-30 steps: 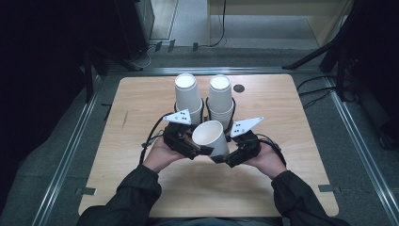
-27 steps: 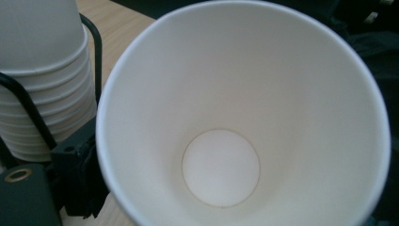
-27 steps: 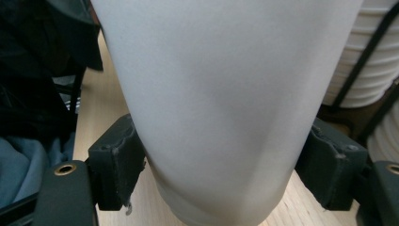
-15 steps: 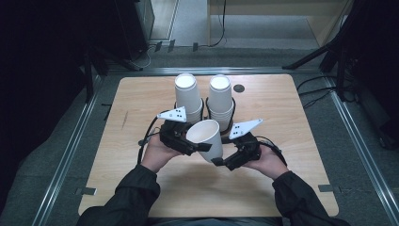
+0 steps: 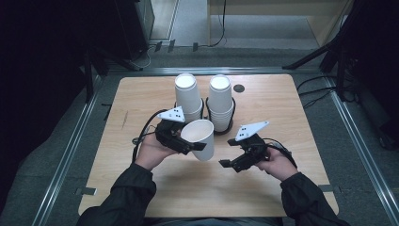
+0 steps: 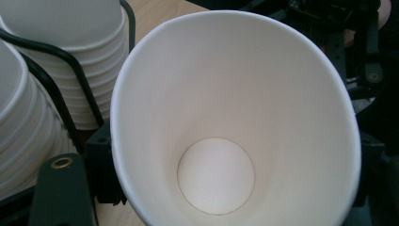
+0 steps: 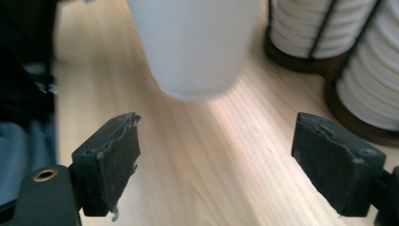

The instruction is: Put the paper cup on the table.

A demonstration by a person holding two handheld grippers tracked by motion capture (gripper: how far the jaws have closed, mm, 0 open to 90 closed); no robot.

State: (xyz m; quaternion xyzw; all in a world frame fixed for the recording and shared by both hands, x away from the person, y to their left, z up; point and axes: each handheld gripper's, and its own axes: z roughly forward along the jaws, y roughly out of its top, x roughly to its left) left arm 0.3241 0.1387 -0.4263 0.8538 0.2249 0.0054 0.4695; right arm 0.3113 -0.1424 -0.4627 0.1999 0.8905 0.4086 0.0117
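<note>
Right gripper [image 5: 225, 164]: your jaws are spread wide, nothing between them, hovering over the table [image 5: 291, 108].
Left gripper [image 5: 197, 147]: you're gripping the single paper cup [image 5: 200, 138] by its wall, tilted, mouth facing you.
Cup stacks [image 5: 220, 101]: two stacks in black wire holders, just behind that cup.

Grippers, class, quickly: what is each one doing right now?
Left gripper: shut on the single paper cup.
Right gripper: open, fingers apart, holding nothing.

We see bare table [image 5: 263, 188] on near side of cup stacks [image 5: 221, 101]; held cup [image 5: 200, 139] blocks centre.
</note>
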